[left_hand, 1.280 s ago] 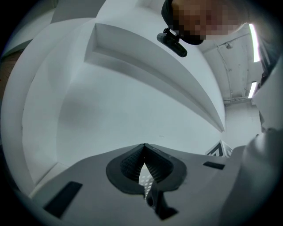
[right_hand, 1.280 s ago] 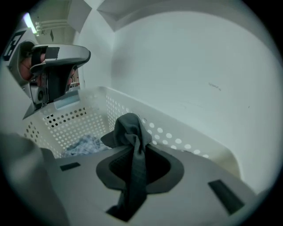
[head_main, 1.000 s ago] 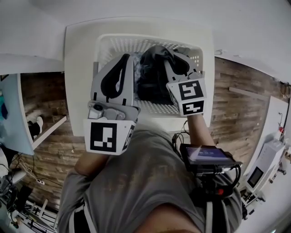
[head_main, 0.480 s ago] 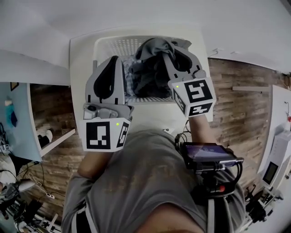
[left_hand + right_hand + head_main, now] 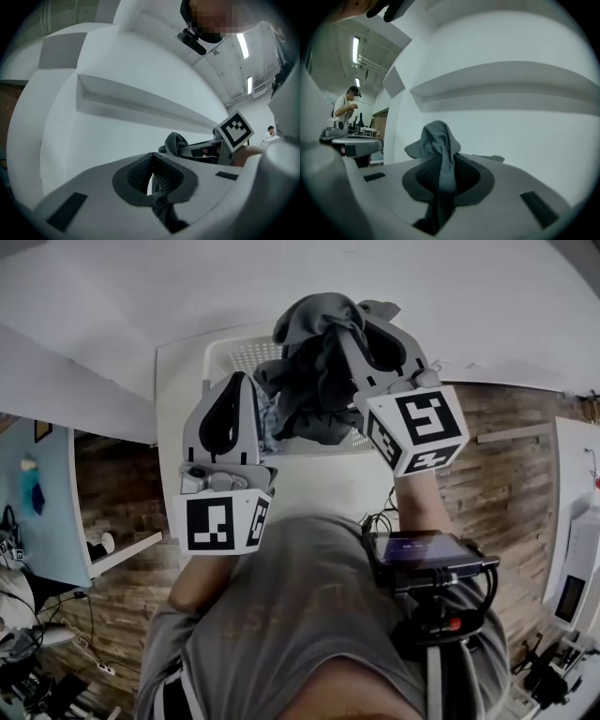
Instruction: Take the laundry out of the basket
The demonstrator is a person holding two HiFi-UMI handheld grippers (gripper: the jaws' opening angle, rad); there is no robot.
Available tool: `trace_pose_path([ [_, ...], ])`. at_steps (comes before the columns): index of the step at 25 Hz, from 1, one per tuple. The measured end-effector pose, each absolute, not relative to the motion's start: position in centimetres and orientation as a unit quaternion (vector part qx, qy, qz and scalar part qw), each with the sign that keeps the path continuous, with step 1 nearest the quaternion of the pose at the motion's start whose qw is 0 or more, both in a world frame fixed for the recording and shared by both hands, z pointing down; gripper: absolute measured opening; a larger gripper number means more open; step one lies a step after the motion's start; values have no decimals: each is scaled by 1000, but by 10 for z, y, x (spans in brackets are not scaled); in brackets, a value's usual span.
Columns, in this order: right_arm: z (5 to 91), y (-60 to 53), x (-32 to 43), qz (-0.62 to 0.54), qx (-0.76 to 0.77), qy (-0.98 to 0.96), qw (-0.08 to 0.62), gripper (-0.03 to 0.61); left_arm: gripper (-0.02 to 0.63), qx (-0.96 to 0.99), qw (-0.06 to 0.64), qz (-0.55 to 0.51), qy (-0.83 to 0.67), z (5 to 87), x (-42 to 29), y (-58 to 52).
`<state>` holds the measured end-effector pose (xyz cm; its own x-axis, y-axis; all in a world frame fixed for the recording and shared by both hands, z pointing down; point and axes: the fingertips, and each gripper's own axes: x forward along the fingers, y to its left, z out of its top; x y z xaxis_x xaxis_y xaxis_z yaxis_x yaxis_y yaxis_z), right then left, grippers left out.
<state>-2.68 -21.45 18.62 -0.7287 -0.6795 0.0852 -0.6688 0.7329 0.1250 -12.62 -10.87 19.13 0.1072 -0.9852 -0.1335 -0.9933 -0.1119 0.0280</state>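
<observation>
Grey laundry point(image 5: 438, 140) (basket point(image 5: 234, 354): head view only)

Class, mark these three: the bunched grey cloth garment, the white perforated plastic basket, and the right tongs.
Bunched grey cloth garment point(image 5: 314, 381): head view, its hanging middle folds.
White perforated plastic basket point(image 5: 242, 354): head view, perforated wall.
Right tongs point(image 5: 440, 166): right gripper view, between the tips, clamping the garment.

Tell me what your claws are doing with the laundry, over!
Right claw shut on grey clothes, held up over white basket. Left claw shut, empty, alongside. Nothing blocking.
</observation>
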Motion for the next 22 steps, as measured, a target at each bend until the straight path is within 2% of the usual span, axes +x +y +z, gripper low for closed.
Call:
trace_pose_path([
  [10, 77, -195, 15, -102, 395, -913, -3, 53, 8, -747, 50, 79, 658, 167, -111, -84],
  [22, 35, -196, 65, -130, 466, -874, -43, 52, 8, -768, 32, 91, 633, 191, -118, -107],
])
